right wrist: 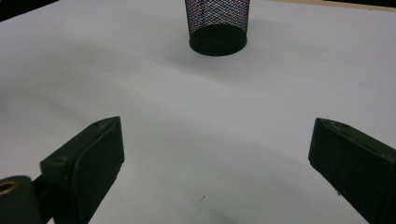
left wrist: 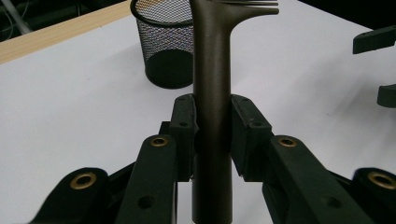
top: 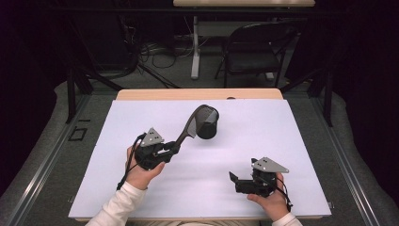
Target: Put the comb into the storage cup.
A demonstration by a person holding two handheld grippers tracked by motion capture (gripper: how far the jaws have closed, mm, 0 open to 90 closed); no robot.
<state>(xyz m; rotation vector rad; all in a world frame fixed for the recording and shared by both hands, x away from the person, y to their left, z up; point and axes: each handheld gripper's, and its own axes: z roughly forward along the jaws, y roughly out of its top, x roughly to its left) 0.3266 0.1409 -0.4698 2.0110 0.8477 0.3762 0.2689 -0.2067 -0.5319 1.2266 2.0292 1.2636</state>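
A dark brown comb (top: 188, 127) with a long handle is clamped by its handle in my left gripper (top: 175, 147), which is shut on it left of the table's middle. The comb slants up and to the right, and its toothed head reaches the rim of a black mesh cup (top: 208, 129) standing upright on the white sheet. In the left gripper view the pads press both sides of the comb handle (left wrist: 212, 70), with the mesh cup (left wrist: 163, 51) behind it. My right gripper (top: 235, 182) rests low at the front right, jaws wide apart with nothing between them, facing the cup (right wrist: 217, 23).
A white sheet (top: 263, 136) covers the table, with a strip of wooden edge (top: 197, 94) at the far side. A black folding chair (top: 254, 52) and cables lie on the floor beyond the table. Dark stands flank both sides.
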